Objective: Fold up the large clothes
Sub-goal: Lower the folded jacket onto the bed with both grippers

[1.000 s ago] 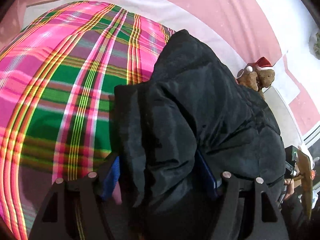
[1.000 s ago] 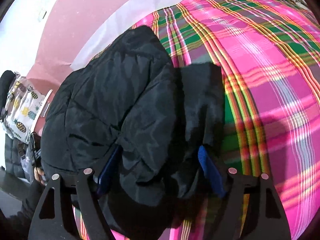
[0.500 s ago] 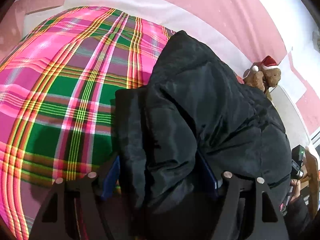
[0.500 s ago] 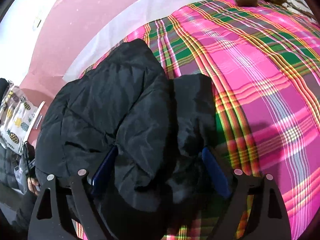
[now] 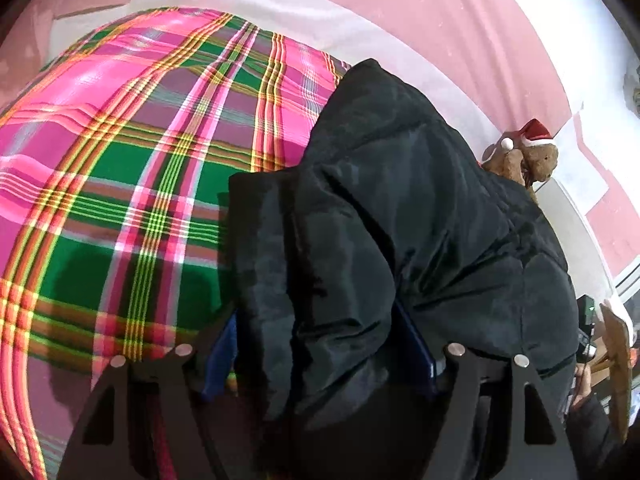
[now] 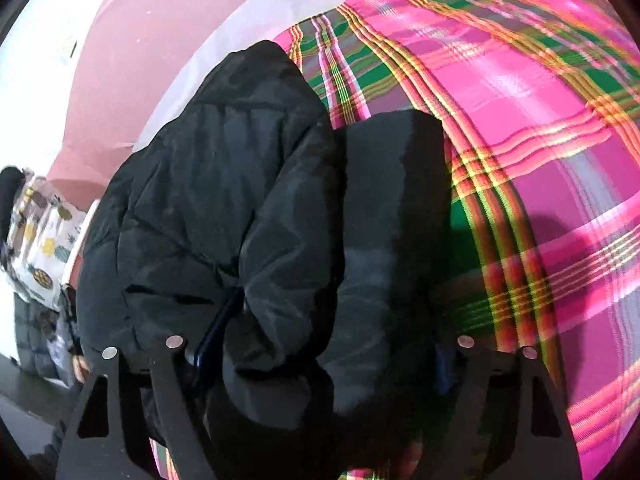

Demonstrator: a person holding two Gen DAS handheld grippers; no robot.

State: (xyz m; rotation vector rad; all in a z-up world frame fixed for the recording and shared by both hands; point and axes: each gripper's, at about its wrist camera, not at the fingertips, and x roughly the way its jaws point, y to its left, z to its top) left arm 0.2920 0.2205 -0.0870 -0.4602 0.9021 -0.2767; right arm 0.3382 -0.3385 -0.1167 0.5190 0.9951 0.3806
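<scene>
A thick black puffer jacket [image 5: 400,200] lies folded on a pink and green plaid bedspread [image 5: 120,160]. My left gripper [image 5: 320,340] is shut on a bunched fold at its near edge, with the blue pads [image 5: 220,348] pressed wide apart against the padding. In the right wrist view the same jacket [image 6: 224,184] fills the left and middle of the frame. My right gripper [image 6: 328,344] is shut on another thick fold of it, a flat dark panel [image 6: 392,200] hanging to the right. The fabric hides both grippers' inner pad faces.
A brown teddy bear in a red Santa hat [image 5: 532,156] sits at the bed's far right edge. White sheet [image 5: 280,20] and pink wall border the bedspread [image 6: 540,120]. Pineapple-print cloth [image 6: 40,240] is at the left. A person's hand [image 5: 584,384] shows at lower right.
Both grips stay on the jacket. The bed pattern has slid slightly in both views, and the right view has tilted a little.
</scene>
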